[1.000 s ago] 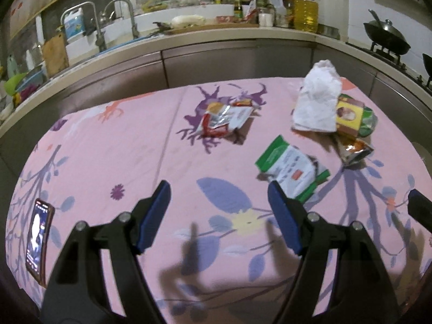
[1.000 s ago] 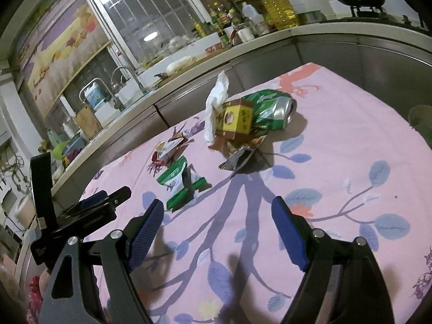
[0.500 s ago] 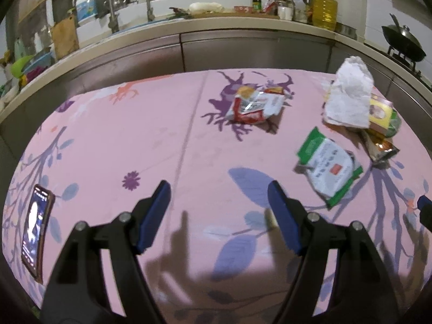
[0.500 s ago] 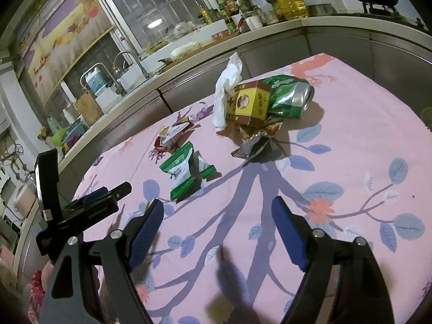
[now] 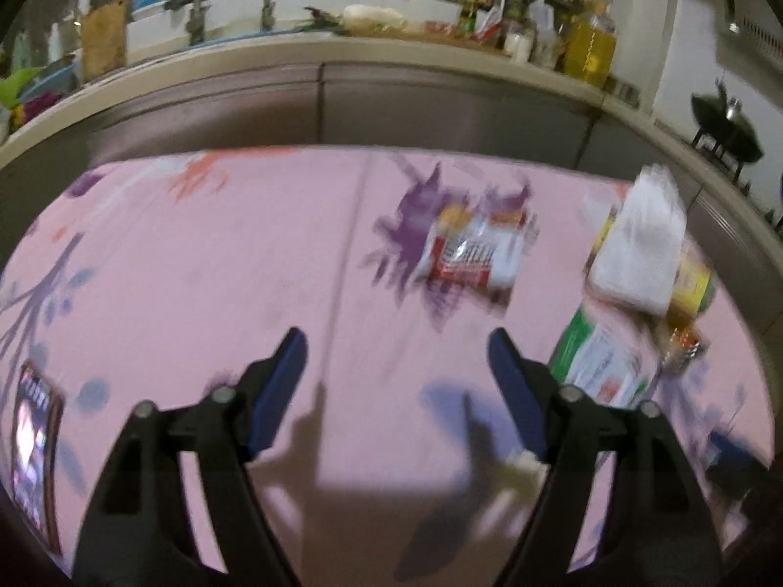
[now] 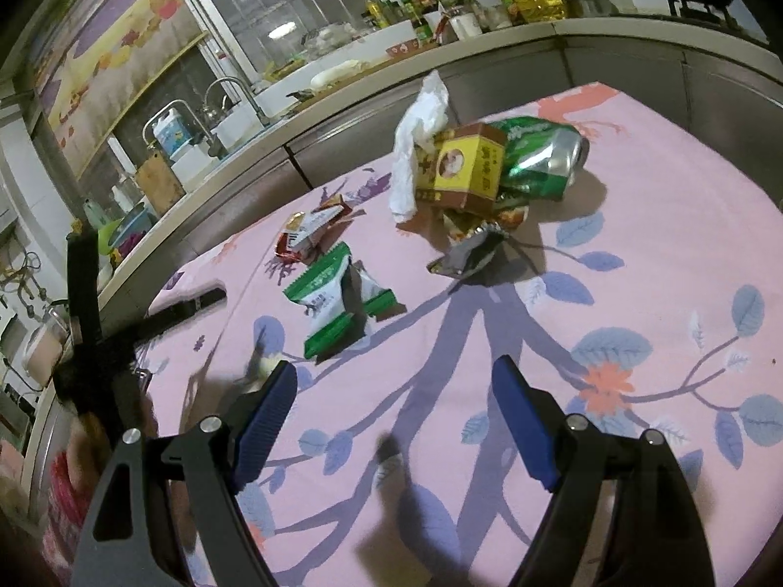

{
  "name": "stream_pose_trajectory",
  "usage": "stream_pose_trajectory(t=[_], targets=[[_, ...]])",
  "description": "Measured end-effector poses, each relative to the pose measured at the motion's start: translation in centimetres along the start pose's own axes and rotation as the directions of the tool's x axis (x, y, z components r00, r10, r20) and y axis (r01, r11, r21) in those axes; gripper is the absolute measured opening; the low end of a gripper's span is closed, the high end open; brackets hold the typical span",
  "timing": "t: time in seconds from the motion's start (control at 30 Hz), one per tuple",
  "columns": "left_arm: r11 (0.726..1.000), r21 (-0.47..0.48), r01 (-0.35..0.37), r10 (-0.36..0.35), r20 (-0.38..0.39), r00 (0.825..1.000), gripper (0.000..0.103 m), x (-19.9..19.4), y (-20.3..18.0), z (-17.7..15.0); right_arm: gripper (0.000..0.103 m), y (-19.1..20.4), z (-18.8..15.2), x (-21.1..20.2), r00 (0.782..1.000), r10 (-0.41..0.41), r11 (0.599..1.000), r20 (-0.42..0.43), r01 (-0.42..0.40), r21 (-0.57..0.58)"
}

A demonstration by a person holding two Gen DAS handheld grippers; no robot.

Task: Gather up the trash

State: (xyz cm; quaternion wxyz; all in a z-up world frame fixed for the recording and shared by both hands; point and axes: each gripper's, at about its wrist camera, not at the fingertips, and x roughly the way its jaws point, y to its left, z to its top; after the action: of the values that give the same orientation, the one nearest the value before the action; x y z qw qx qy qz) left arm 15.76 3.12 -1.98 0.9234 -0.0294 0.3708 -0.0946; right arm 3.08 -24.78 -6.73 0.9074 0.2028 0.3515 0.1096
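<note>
Trash lies on the pink flowered tablecloth (image 5: pixel 195 269). A red-and-white snack wrapper (image 5: pixel 477 254) (image 6: pixel 308 232) is ahead and to the right of my left gripper (image 5: pixel 394 342), whose jaws are opening with nothing between them. A green-and-white packet (image 5: pixel 602 367) (image 6: pixel 337 303) lies beside its right finger. Farther off are a white tissue (image 6: pixel 416 146), a yellow box (image 6: pixel 465 166), a crushed green can (image 6: pixel 543 156) and a foil wrapper (image 6: pixel 470 249). My right gripper (image 6: pixel 395 372) is open and empty, short of the packet.
A lit phone (image 5: pixel 32 445) lies on the cloth at the near left. A small pale scrap (image 5: pixel 523 464) sits blurred under the left tool's right finger. A counter (image 5: pixel 342 54) with taps, bottles and an oil jug runs behind; a wok (image 5: pixel 729 127) stands at the right.
The left view has swung, so all the trash now sits farther right in it and is blurred; its jaws stand a little wider. The right gripper has drifted slightly closer to the trash.
</note>
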Motion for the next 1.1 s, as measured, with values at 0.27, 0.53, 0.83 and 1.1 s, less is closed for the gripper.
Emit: stream_pose_trajectory(t=[0.27,0.53,0.83,1.1], targets=[[0.996,0.090,0.017,-0.004,-0.141,0.990,0.087,9.3,-4.5,4.7,0.079,-1.1,0.4,-0.3,1.000,-0.020,1.000,0.006,0.020,0.015],[0.997,-0.012,0.071,-0.072,-0.149,0.986,0.010,8.4,-2.6,2.3,0.076,0.0,2.6,0.9,0.999,0.037,0.997,0.009,-0.036,-0.065],[0.990,-0.092,0.111,-0.122,-0.134,0.983,0.008,2.1,0.7,-4.1,0.073,4.2,3.1,4.9,0.996,0.078,0.974,-0.038,-0.084,-0.211],[0.989,-0.110,0.099,-0.116,-0.158,0.981,0.008,-1.4,1.6,-8.0,0.061,5.0,2.8,8.3,0.997,-0.024,0.965,-0.078,0.002,-0.263]])
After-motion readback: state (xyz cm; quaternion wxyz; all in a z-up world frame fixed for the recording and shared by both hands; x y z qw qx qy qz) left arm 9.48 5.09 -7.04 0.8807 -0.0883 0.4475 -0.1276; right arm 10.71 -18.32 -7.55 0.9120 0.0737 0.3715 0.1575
